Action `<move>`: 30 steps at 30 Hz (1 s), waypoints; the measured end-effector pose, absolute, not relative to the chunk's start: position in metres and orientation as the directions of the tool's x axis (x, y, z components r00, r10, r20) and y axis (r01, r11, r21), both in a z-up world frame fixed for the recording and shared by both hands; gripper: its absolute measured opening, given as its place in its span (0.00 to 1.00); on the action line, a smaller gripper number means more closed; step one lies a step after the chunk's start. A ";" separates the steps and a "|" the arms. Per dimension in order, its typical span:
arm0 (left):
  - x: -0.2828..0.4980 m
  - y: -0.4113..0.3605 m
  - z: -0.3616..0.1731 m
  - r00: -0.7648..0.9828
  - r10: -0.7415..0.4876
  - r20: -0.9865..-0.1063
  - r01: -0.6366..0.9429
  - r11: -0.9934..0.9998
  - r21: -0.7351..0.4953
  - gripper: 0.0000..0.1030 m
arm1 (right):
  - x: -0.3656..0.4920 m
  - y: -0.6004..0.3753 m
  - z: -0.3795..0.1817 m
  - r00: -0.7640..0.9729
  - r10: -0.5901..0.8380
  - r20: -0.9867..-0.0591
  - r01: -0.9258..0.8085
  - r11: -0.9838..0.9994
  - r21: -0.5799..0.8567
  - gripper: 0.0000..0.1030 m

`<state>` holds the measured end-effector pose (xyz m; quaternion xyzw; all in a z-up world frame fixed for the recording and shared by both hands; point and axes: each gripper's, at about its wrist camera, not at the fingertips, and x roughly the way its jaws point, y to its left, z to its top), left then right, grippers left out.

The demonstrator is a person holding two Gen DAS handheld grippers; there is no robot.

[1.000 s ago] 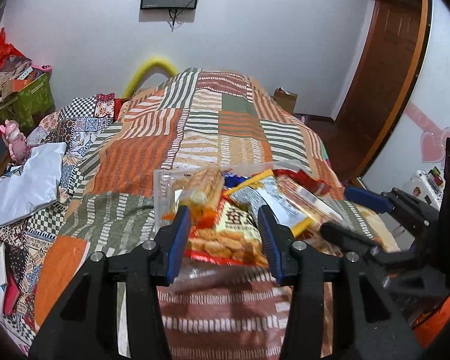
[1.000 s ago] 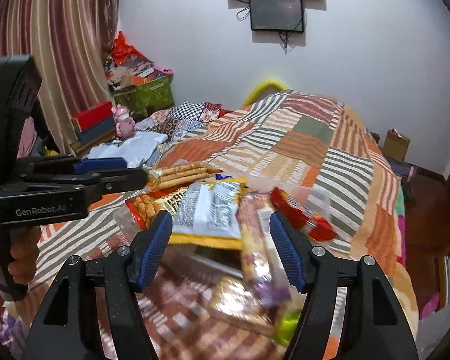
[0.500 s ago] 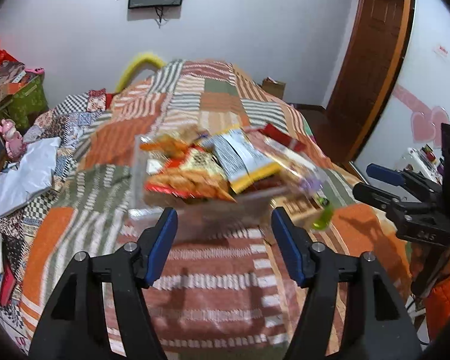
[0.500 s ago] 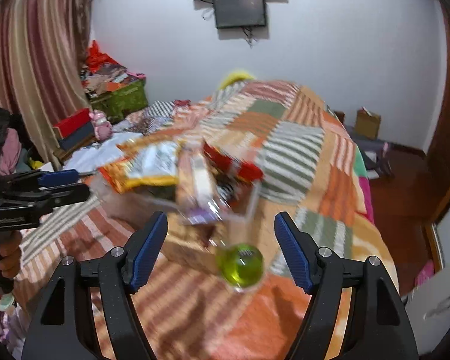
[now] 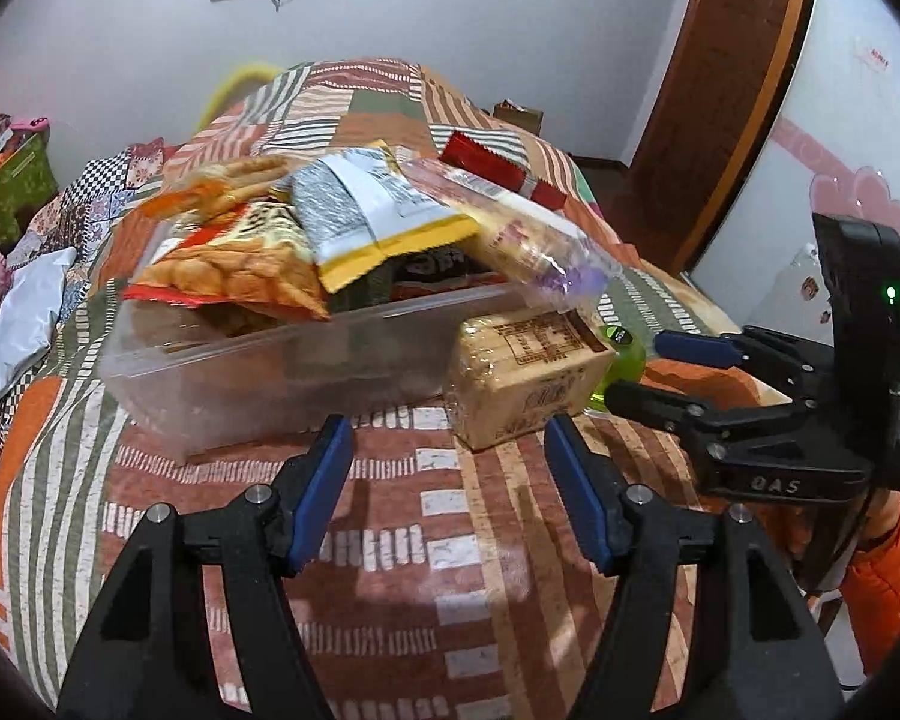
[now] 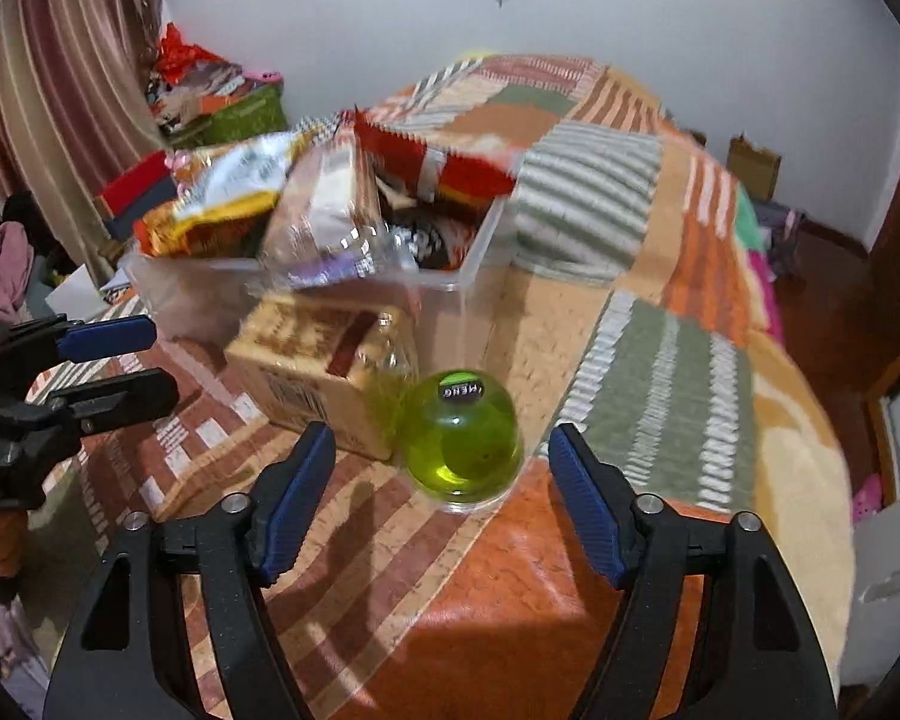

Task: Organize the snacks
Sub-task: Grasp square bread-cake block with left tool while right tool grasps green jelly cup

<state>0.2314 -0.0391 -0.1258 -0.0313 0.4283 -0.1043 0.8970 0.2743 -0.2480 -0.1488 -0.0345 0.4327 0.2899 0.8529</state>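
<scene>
Clear plastic bin sits mid-bed, overstuffed, packets hanging over the rim. Biscuit pack and green jelly cup lie just outside it. Both grippers, left gripper and right gripper, hang wide open, holding nothing. Soft quilt means that round cup probably rolls if nudged.

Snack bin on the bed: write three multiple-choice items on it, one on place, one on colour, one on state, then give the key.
1. Where does the tan biscuit pack lie?
A. inside the clear snack bin
B. on the bedspread beside the bin
C. in a claw

2. What colour is the round jelly cup?
A. green
B. red
C. blue

3. How do both claws stand?
A. shut on packets
B. one open, one shut
C. open, holding nothing

Key: 1 B, the pack rests on the quilt outside the bin wall. 2 A, it is translucent green. 3 C, the left claw and right claw gape empty.
</scene>
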 end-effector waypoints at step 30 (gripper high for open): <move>0.248 -0.075 -0.136 0.583 -0.199 -0.788 0.154 0.979 -0.134 0.71 | 0.277 -0.243 -0.159 0.374 0.491 -0.787 -0.632 0.756 0.172 0.44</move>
